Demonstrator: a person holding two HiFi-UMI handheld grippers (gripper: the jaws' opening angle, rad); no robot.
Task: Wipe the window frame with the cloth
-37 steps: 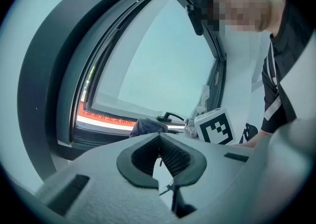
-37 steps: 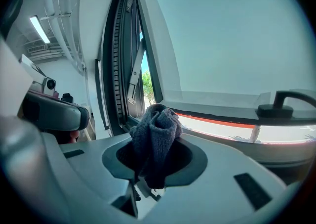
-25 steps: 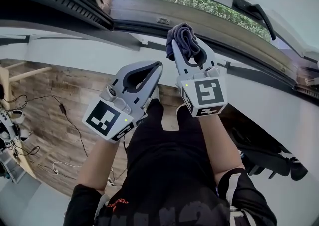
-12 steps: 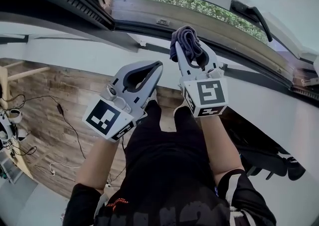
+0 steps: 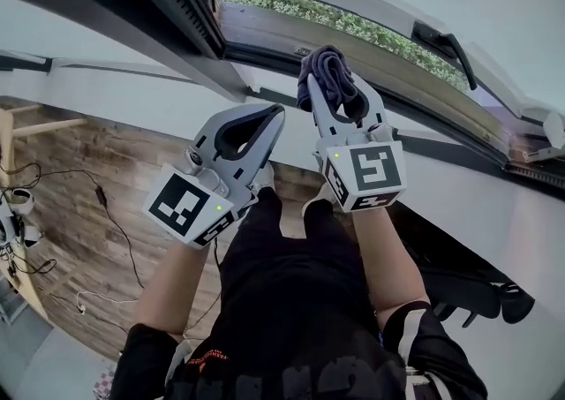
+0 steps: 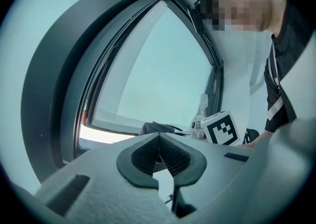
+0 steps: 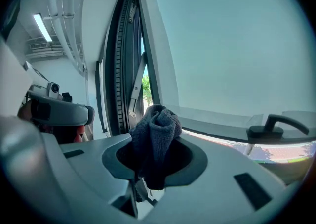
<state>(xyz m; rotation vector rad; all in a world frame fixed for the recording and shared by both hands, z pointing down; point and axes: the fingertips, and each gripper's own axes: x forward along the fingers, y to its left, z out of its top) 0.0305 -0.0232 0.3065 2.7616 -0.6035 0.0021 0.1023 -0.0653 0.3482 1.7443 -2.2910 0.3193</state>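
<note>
A dark grey cloth [image 5: 325,67] is bunched between the jaws of my right gripper [image 5: 332,82], which is shut on it. The cloth is held up at the dark lower rail of the window frame [image 5: 441,129]; whether it touches the rail I cannot tell. In the right gripper view the cloth [image 7: 155,134] stands up out of the right gripper [image 7: 155,145], before the frame's upright [image 7: 123,60]. My left gripper [image 5: 275,113] hangs beside it to the left, shut on nothing. The left gripper [image 6: 159,138] faces the frame [image 6: 74,69] and the cloth [image 6: 155,128].
The opened sash carries a black handle [image 5: 439,41], also seen as the handle [image 7: 269,130]. Below the window is a white wall [image 5: 132,94]. Wood flooring [image 5: 97,169] with loose cables [image 5: 97,204] lies at the left. A dark chair-like object [image 5: 459,275] stands at the right.
The head view has swung a little, so the window shows shifted to the right. Both grippers keep nearly the same places, and the cloth stays clamped in the right one.
</note>
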